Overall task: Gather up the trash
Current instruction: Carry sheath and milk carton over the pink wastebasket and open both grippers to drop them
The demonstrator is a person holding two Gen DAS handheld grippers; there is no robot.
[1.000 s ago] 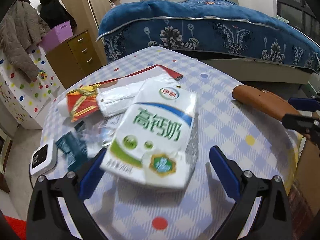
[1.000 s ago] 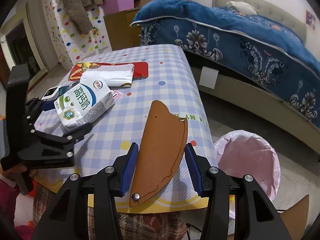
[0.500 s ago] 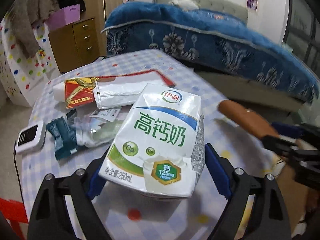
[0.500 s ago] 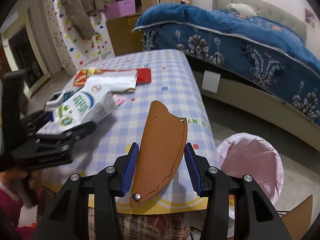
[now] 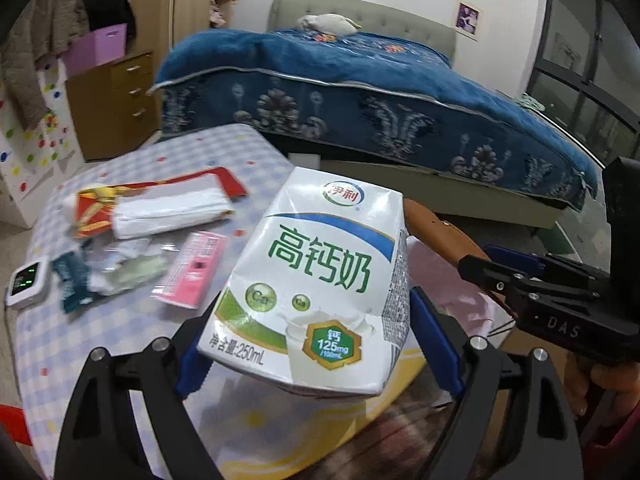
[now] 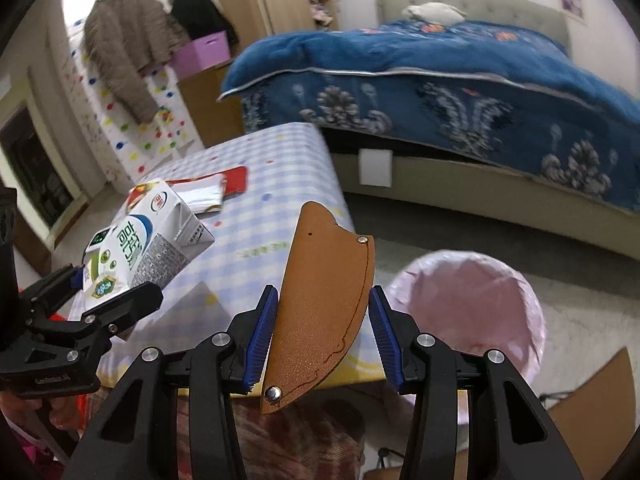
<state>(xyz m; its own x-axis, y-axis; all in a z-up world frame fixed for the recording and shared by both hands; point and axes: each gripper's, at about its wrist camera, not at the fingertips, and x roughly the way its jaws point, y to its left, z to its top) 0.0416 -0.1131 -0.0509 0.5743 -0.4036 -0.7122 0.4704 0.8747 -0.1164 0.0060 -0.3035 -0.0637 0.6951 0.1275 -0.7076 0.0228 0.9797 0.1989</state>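
The left gripper (image 5: pixel 312 344) is closed on the base of a milk carton (image 5: pixel 316 280), held clear above the table (image 5: pixel 120 320) near its edge, while the right gripper (image 6: pixel 324 332) pinches a brown sheath (image 6: pixel 324 300) upright between its pads. This looks like the carry step, with both items lifted and the pink-lined bin (image 6: pixel 472 312) on the floor just past the table, to the right. Next, each piece needs swinging over the bin's mouth before the jaws let go; wrappers (image 5: pixel 128 268) remain on the table.

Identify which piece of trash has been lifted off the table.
The white-and-green milk carton, gripped in the left claw; the red packet, pink wrapper and teal wrapper lie on the tablecloth.
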